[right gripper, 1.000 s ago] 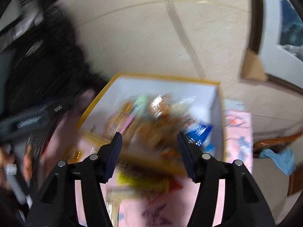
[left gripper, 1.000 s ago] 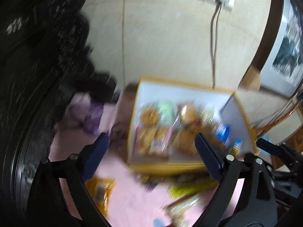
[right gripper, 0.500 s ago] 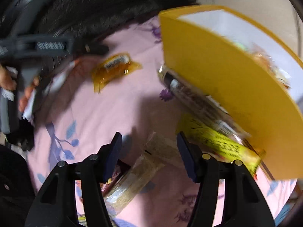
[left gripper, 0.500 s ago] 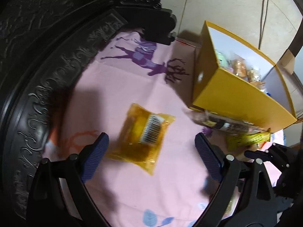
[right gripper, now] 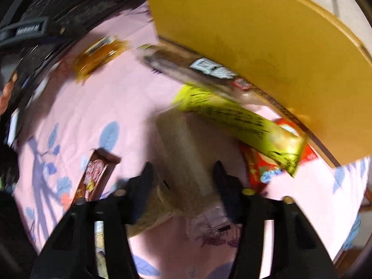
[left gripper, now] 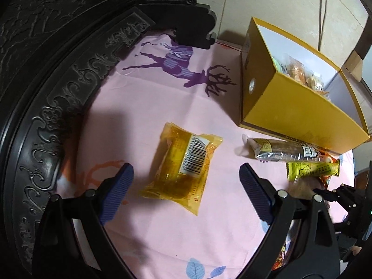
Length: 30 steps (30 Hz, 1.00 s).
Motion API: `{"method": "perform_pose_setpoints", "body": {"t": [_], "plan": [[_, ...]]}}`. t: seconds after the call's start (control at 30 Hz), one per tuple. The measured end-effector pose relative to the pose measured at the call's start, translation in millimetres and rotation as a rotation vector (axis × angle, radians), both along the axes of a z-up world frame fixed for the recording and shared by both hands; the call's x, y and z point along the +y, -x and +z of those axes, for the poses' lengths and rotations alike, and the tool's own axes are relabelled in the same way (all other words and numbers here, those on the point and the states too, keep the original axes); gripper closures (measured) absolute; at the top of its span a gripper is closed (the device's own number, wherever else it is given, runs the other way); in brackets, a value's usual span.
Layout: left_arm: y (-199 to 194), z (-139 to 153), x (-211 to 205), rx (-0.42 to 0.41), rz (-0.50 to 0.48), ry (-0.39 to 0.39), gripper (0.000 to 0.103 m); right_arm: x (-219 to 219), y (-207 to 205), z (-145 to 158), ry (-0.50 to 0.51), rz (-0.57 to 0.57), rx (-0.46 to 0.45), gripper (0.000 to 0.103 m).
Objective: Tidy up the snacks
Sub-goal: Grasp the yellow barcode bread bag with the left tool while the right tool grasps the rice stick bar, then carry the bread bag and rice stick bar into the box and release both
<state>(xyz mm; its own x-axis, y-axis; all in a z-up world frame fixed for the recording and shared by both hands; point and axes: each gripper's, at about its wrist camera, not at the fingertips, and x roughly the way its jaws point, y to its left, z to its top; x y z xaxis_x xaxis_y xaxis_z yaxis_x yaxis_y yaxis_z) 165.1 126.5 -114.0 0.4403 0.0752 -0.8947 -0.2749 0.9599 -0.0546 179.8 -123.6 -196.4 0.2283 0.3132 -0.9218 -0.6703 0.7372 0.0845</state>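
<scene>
Left gripper (left gripper: pixel 186 181) is hovering, jaws wide, over a crinkly amber packet (left gripper: pixel 183 166); right gripper (right gripper: pixel 182 174) is closing around a flat tan wrapper (right gripper: pixel 183 153), yellow cardboard box (right gripper: pixel 255 37) at one o'clock

Right-wrist snacks (right gripper: pixel 183 153) motion-blurred

snack packets (left gripper: pixel 183 166) before box (left gripper: pixel 288 111), on cloth (left gripper: pixel 144 97)

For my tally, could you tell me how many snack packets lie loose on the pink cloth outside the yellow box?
6 visible: amber packet, long dark roll, yellow-green bar, red packet, tan packet, brown bar. Others may be hidden.
</scene>
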Motion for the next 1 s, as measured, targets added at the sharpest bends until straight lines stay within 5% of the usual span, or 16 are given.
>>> {"method": "perform_pose_setpoints", "body": {"t": [0.2,0.4,0.43,0.5,0.7,0.83,1.0], "plan": [[-5,-20,-2,0.038,-0.050,-0.021,0.009,18,1,-1,-0.016,-0.098,-0.025,0.066],[-16,-49,9,0.087,-0.031,-0.038,0.010,26,12,32,-0.083,-0.124,-0.040,0.066],[-19,-54,11,0.092,-0.026,-0.027,0.014,26,15,35,-0.090,-0.134,-0.040,0.067],[-23,-61,13,0.103,-0.032,0.004,0.050,20,19,41,-0.101,-0.157,-0.041,0.069],[-26,-64,-3,0.080,-0.065,-0.044,0.059,-13,34,55,-0.120,-0.232,-0.046,0.076],[-19,-61,-43,0.072,-0.180,-0.035,0.063,-31,33,46,-0.124,-0.273,0.000,0.076],[-7,-61,-78,0.064,-0.236,-0.012,0.063,-15,27,34,-0.105,-0.206,0.030,0.076]]}}
